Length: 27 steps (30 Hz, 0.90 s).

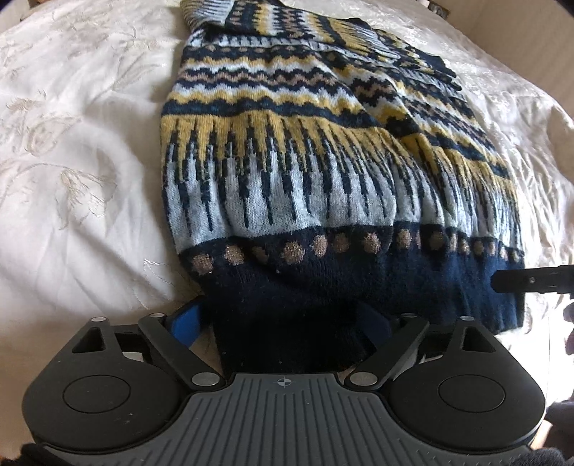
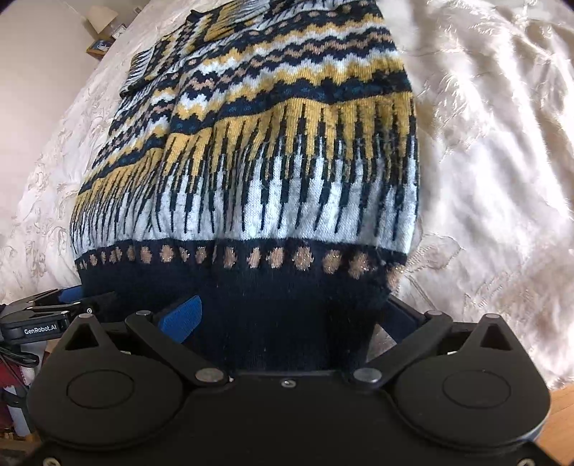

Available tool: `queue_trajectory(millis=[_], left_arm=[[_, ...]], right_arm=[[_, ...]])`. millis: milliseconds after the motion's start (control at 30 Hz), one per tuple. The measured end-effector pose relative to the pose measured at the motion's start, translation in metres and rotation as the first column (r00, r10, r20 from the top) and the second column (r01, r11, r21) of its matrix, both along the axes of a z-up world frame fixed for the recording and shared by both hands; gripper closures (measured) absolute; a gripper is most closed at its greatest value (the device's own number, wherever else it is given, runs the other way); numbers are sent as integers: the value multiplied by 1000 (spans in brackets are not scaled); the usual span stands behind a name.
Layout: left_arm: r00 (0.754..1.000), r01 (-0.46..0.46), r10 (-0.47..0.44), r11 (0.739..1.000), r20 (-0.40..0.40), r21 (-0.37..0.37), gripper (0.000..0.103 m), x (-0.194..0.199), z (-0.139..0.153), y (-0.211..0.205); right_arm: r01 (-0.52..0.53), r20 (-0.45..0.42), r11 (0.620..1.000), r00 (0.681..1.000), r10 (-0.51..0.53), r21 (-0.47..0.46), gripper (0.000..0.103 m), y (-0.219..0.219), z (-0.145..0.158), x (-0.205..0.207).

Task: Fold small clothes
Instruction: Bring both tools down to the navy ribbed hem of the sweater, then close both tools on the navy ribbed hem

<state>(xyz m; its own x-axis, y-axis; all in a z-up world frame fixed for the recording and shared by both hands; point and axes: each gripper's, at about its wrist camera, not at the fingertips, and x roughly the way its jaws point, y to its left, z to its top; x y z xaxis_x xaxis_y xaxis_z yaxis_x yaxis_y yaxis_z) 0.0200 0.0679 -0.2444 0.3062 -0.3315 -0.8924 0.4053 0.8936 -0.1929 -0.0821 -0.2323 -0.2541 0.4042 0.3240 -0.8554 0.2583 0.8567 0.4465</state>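
A knitted sweater (image 1: 287,161) in navy, mustard and pale blue bands lies lengthwise on the bed, navy hem nearest me. My left gripper (image 1: 283,319) stands wide over the hem's left part. The hem lies between its blue pads (image 1: 186,322), with a gap showing beside the left pad, so it is open. My right gripper (image 2: 287,315) straddles the right part of the same sweater (image 2: 269,161), and the bunched hem fills the space between its fingers (image 2: 181,317), touching both. A folded sleeve lies across the sweater's far end.
A cream embroidered bedspread (image 1: 71,179) surrounds the sweater on all sides, also seen as the bedspread (image 2: 502,143). A bedside table with a lamp (image 2: 102,25) stands beyond the far left corner. Wooden floor (image 2: 563,412) shows at the bed's near edge.
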Motion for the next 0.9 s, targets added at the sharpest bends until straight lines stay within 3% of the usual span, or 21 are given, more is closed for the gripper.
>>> queue_trajectory(millis=[100,467,733,867,900], left_arm=[[1000,10,-10,1000,-15,-20,1,2,-4,-2],[1000,-1,1,1000,7,-20,1,2,-7,-4],[1000,-9,10,1000,-8,25,3,4,-5,-10],[999,-47,47,998,6,41,25,4,0,-7],[998,-57,57,998,8,32,29,3,1,-4]], right_arm=[[5,4,1000,1000,-5,12,0,-2,-4,2],[-5,16,1000,1000,5,27,0,-5,-8,2],[-31,23,1000,999,31,-4,0,0,-8,2],[-18,3,999,1000,18,39,1,-7,-7,5],[-12,0,999,1000,12,46,5,-8,-7,5]])
